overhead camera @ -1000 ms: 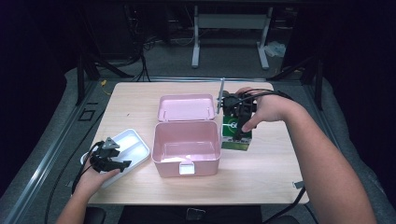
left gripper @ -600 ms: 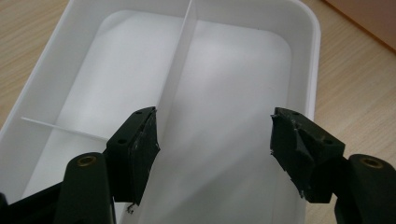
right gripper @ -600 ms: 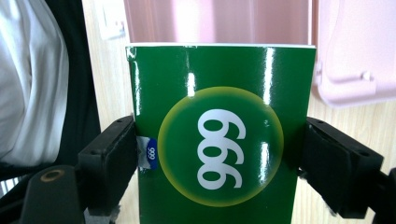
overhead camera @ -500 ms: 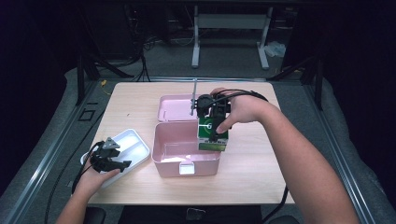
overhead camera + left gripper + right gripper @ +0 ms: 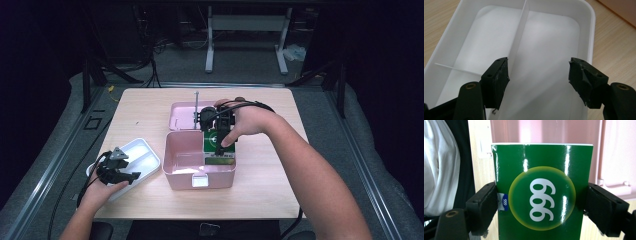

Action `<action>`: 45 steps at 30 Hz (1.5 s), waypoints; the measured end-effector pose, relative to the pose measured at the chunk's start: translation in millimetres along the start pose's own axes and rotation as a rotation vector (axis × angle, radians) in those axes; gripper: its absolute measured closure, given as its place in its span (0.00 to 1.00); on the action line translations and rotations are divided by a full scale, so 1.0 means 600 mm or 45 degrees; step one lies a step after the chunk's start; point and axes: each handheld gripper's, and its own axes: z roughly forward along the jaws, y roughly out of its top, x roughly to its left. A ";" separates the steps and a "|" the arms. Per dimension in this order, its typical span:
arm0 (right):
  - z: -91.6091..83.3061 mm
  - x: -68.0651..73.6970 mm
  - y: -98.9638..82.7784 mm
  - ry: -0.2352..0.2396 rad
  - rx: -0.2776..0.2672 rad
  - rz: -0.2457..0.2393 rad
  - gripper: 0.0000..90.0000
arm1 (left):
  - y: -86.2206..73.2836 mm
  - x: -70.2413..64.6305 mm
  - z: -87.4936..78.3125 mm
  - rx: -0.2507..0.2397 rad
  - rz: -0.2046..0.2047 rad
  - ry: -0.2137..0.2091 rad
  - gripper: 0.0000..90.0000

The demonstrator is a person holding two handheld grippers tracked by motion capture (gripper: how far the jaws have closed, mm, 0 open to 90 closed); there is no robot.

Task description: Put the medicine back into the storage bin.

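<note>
A green carton (image 5: 219, 146) marked 999 (image 5: 541, 200) hangs over the right side of the open pink box (image 5: 184, 150), with my right gripper (image 5: 218, 136) (image 5: 541, 212) shut on its two sides. The box's pink lid (image 5: 182, 111) lies back flat behind it. At the front left, my left gripper (image 5: 131, 175) (image 5: 538, 75) stands open just above the white divided tray (image 5: 145, 152) (image 5: 554, 32), nothing between its jaws.
The tray has thin dividers (image 5: 520, 32) splitting it into compartments. Bare wooden tabletop (image 5: 145, 110) lies behind and to the right of the box. Dark floor, cables and a metal stand (image 5: 245, 25) are beyond the table's far edge.
My right gripper has carried the green carton leftward and toward the front, from beside the box's right side to over the box's interior. The left gripper has stayed put over the tray.
</note>
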 end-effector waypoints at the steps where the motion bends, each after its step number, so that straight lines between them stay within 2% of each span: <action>1: 0.003 -0.001 -0.001 0.001 -0.003 0.000 0.18 | 0.000 0.000 0.000 0.000 0.000 0.000 0.36; 6: 0.025 -0.005 -0.005 0.024 0.000 0.011 0.18 | 0.000 0.000 0.000 0.000 0.000 -0.002 0.36; 7: 0.032 -0.005 -0.007 0.007 -0.027 0.016 0.18 | 0.000 0.000 0.001 -0.001 -0.002 -0.002 0.36; 8: 0.037 -0.007 -0.008 0.026 0.000 0.020 0.18 | 0.000 0.000 0.001 -0.001 0.000 -0.002 0.36; 14: 0.079 -0.012 -0.011 0.035 -0.001 0.034 0.18 | 0.000 -0.001 0.002 -0.002 -0.006 -0.001 0.37; 16: 0.084 -0.013 -0.010 0.036 0.000 0.035 0.18 | 0.000 -0.001 0.002 -0.003 -0.005 -0.001 0.37; 17: 0.098 -0.015 -0.009 0.052 0.004 0.032 0.18 | 0.000 -0.001 0.002 -0.003 -0.006 -0.002 0.37; 26: 0.138 -0.020 -0.007 0.042 0.018 0.022 0.18 | -0.001 0.000 0.002 0.002 -0.008 -0.006 0.37; 35: 0.159 -0.025 -0.008 0.018 0.026 0.032 0.18 | 0.000 0.000 0.003 0.004 -0.004 -0.009 0.37; 39: 0.163 -0.026 -0.006 0.010 0.031 0.023 0.18 | -0.001 0.000 0.003 0.007 -0.003 -0.009 0.37; 45: 0.166 -0.028 -0.005 -0.010 0.059 0.047 0.17 | -0.001 0.000 0.003 0.007 -0.001 -0.009 0.37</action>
